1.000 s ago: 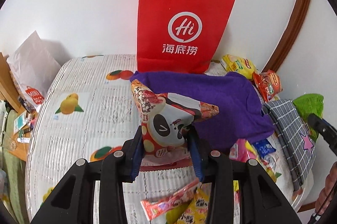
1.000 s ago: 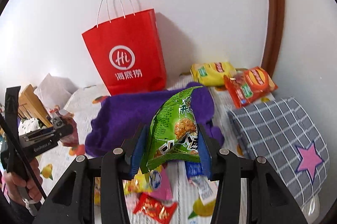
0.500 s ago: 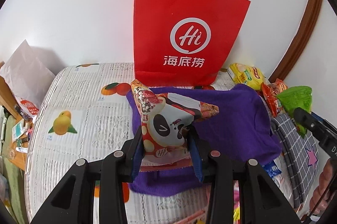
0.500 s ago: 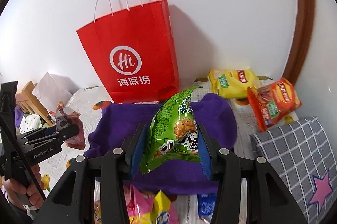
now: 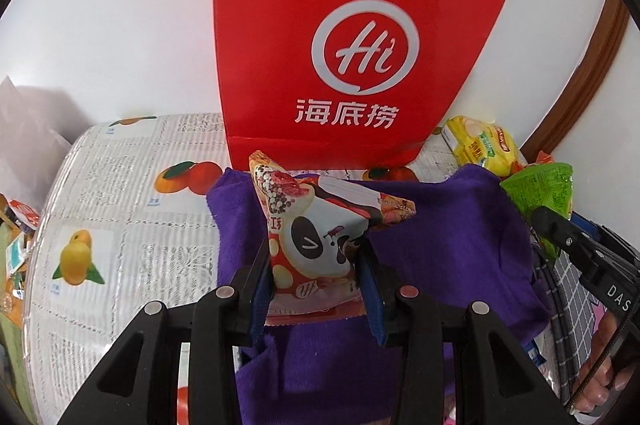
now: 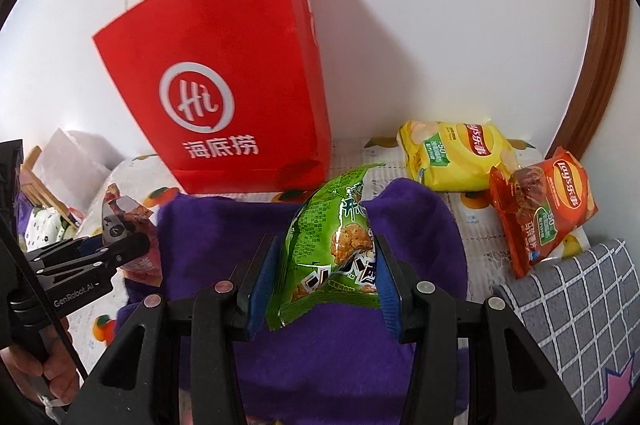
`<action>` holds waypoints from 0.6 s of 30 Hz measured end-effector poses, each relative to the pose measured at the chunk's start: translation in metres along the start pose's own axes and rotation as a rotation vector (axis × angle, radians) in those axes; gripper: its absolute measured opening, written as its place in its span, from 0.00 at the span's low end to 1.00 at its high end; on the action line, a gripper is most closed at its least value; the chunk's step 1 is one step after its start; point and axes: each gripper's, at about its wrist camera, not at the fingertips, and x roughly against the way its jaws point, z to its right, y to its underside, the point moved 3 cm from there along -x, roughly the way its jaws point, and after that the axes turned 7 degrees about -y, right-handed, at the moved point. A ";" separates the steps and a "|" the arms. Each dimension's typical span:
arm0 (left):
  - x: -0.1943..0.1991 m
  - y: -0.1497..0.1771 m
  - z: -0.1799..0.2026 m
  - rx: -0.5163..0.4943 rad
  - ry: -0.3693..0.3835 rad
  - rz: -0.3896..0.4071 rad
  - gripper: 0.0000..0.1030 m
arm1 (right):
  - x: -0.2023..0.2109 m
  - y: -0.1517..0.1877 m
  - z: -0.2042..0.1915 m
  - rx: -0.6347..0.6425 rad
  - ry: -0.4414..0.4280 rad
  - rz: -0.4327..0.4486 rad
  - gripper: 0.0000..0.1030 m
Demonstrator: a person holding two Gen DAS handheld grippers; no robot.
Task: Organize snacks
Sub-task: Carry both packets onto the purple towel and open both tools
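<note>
Both grips clamped, left gripper (image 5: 316, 289) on panda snack pack (image 5: 320, 237), right gripper (image 6: 326, 281) on green snack bag (image 6: 336, 249), above purple cloth (image 6: 408, 225): likely bound for red paper bag (image 6: 224, 85); lift clear of its rim before releasing.

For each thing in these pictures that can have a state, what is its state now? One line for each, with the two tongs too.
Left tongs: shut on the panda snack packet.
Right tongs: shut on the green snack bag.
Red paper bag: upright against the wall, top open.
Purple cloth: spread on the table, crumpled.
Yellow chip bag: lying flat, sealed.
Orange chip bag: lying on the table, leaning on the checked cushion.
</note>
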 end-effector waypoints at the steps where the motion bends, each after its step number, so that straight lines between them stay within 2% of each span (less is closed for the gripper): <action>1: -0.004 -0.001 0.000 0.002 -0.001 -0.005 0.37 | -0.003 0.000 0.002 0.004 0.004 -0.014 0.45; 7: -0.023 -0.003 0.001 0.018 -0.005 -0.033 0.37 | -0.019 -0.007 0.008 -0.003 -0.010 -0.038 0.45; 13: -0.039 0.001 0.002 -0.003 -0.008 -0.053 0.37 | -0.046 0.005 0.020 -0.028 -0.006 -0.131 0.45; 18: -0.048 0.004 0.003 -0.015 -0.010 -0.070 0.37 | -0.058 0.011 0.032 -0.049 0.001 -0.170 0.45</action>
